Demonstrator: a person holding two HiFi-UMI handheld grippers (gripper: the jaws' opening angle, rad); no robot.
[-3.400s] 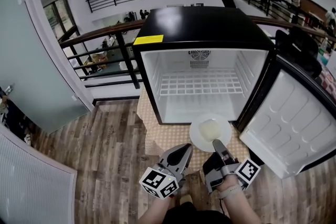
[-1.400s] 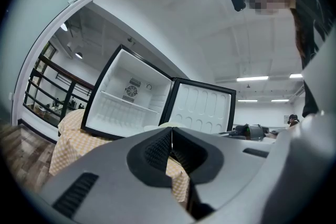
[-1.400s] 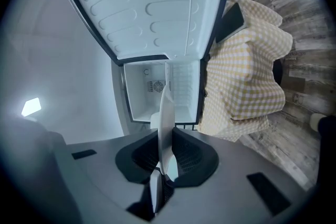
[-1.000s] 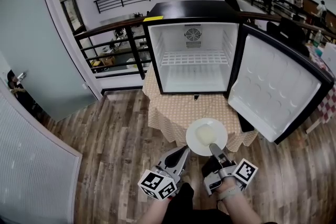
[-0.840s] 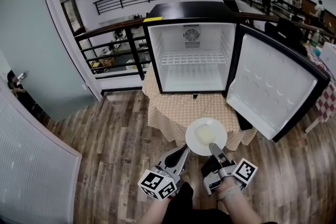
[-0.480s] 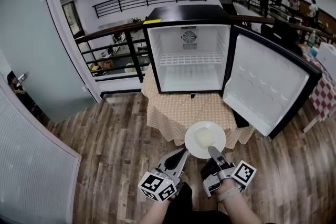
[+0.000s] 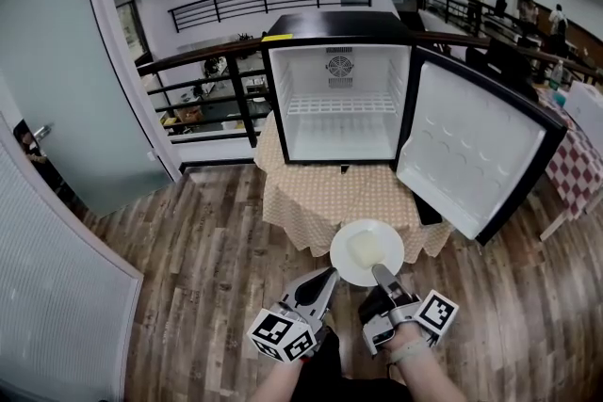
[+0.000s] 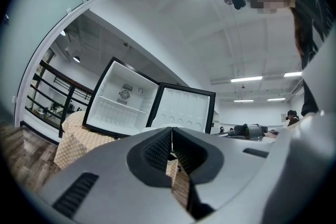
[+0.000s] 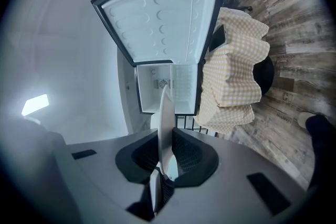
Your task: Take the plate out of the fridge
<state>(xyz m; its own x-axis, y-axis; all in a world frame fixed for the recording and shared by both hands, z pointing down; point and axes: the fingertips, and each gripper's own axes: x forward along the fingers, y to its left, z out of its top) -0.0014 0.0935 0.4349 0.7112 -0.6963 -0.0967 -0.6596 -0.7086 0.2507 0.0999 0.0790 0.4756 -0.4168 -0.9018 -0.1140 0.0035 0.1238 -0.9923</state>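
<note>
A white round plate (image 7: 366, 251) hangs level in the air in front of the table, and my right gripper (image 7: 382, 275) is shut on its near rim. In the right gripper view the plate (image 9: 165, 123) shows edge-on between the pads. The small black fridge (image 7: 339, 94) stands on the table with its door (image 7: 471, 146) swung open to the right; its white inside and wire shelf (image 7: 341, 104) are bare. My left gripper (image 7: 326, 278) is beside the plate's left, jaws together on nothing; in its own view the left gripper (image 8: 171, 136) shows closed pads.
The fridge rests on a table with a tan checked cloth (image 7: 330, 195). A grey door (image 7: 66, 99) and a ribbed panel (image 7: 52, 306) stand at left. A black railing (image 7: 203, 80) runs behind the fridge. Wood plank floor (image 7: 203, 268) lies all around. People stand far off at the back right.
Both grippers and the plate have drawn back from the fridge, which now looks smaller and farther. The plate stays in the right gripper's hold. The fridge door has swung slightly inward in view.
</note>
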